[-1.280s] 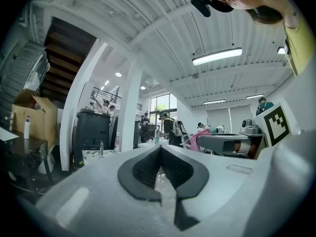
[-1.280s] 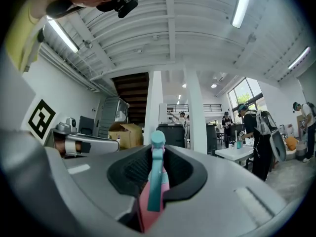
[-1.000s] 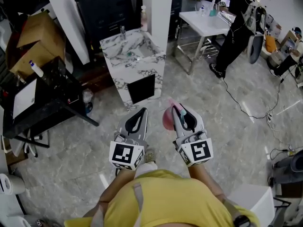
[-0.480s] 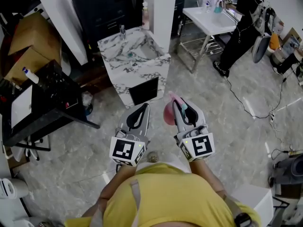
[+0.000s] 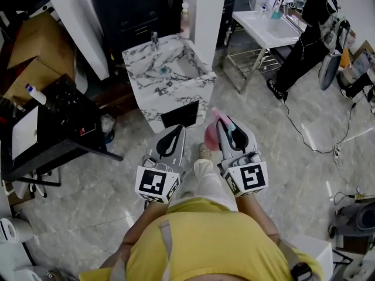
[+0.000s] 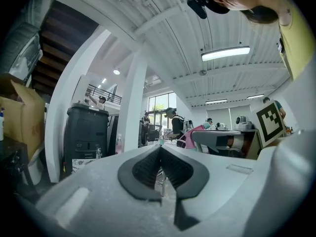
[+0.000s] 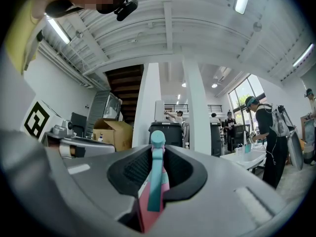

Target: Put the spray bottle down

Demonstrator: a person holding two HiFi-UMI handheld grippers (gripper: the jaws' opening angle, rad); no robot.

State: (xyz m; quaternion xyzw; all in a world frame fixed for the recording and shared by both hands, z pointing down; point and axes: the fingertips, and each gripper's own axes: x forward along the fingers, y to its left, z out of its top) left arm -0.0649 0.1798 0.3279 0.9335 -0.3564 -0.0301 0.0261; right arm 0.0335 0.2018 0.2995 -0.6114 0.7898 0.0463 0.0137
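**Handling.** The spray bottle looks like pink plastic with a teal spray head. It is probably light and stiff at the neck, with smooth walls that could give under a hard squeeze. The fill level cannot be seen. The neck, just under the head, is the soundest place to hold it. Pressure on the trigger risks a discharge.

**Gripper state.** The right gripper is clenched on the spray bottle. In the right gripper view the teal head and pink neck stand upright between the pads, touching both. The left gripper is closed with nothing between its pads.

**Position.** The bottle is carried in the air above the floor. Its pink body shows on the inner side of the right gripper, between the two grippers. A marble-patterned washstand stands near, ahead of them.
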